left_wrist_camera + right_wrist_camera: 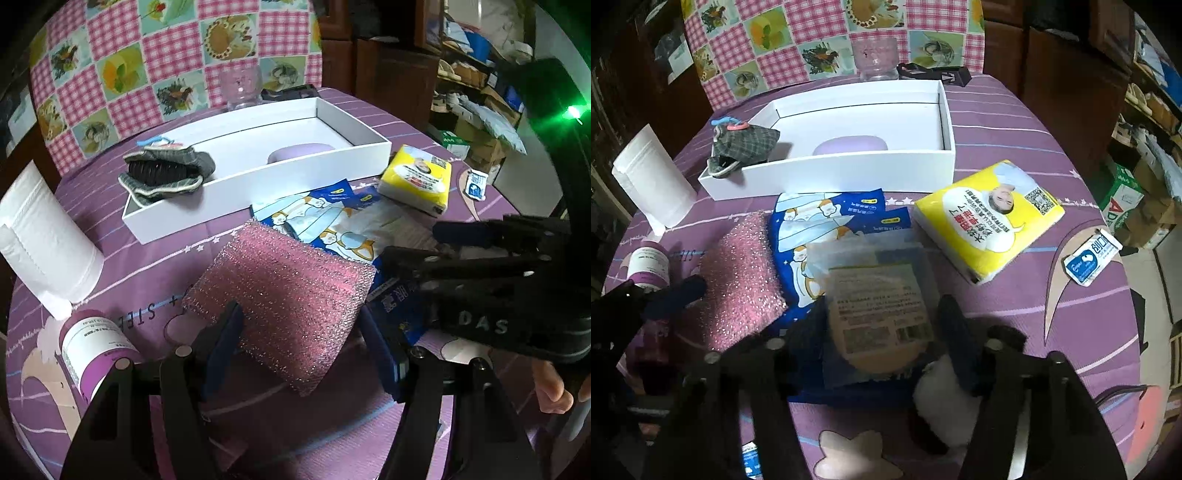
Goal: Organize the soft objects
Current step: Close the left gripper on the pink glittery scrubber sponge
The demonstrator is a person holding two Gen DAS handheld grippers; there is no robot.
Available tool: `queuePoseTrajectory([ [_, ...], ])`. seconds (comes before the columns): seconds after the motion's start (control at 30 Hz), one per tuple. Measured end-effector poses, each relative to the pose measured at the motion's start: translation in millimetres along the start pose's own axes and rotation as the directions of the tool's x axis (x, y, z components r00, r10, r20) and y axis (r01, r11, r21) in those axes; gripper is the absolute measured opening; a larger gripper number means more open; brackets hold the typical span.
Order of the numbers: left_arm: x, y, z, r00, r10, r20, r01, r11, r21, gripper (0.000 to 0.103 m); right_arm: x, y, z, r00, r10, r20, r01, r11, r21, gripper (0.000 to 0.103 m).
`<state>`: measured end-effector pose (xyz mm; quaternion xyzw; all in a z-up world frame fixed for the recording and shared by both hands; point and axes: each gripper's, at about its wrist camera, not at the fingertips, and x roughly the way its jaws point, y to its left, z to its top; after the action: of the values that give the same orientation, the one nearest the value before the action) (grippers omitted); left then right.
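Presently: inspection of both grippers at work over a purple-clothed table [155, 266].
Left gripper [299, 332]: jaws spread wide, one finger on each side of the pink sponge [284, 302]; whether the pads press it cannot be told.
Pink sponge: directly ahead of the left gripper, between its fingers, apparently lying on the cloth, far corner overlapping the blue wipe packets [332, 218].
Handling, sponge: judged light, soft and springy, with a coarse glittery mesh that should not slip; take it across the short sides, near the middle.
Right gripper [871, 332]: jaws wide apart, straddling a clear packet with a round puff [879, 314]; contact not confirmed.
Handling, packet: judged light; the film looks slick and may crumple, so grip the puff through it rather than the edge.
White box [849, 170]: well ahead of both grippers; holds a lilac soft item [849, 146], with a grey checked cloth [746, 144] draped over its left end.
Yellow tissue pack [990, 218]: ahead and right of the right gripper; QR code and red print, characters not legible.
Writing: "DAS" on the right gripper body as seen from the left wrist; "STE" on the cloth.
White fluffy item [945, 391]: under the right gripper's right finger, identity unclear.
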<state>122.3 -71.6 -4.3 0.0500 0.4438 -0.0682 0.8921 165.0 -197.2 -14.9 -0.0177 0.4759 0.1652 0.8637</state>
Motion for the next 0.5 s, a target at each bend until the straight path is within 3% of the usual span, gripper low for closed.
queuePoseTrajectory([
  [0.23, -2, 4, 0, 1.000, -0.006, 0.007, 0.006, 1.000, -0.007, 0.066, -6, -3, -3, 1.000, -0.013, 0.028, 0.013, 1.000, -0.001, 0.039],
  [0.5, -13, 19, 2, 0.998, -0.048, 0.050, 0.050, 0.997, -0.055, 0.066, -25, -20, -4, 0.989, 0.113, 0.094, -0.121, 0.989, 0.089, 0.029],
])
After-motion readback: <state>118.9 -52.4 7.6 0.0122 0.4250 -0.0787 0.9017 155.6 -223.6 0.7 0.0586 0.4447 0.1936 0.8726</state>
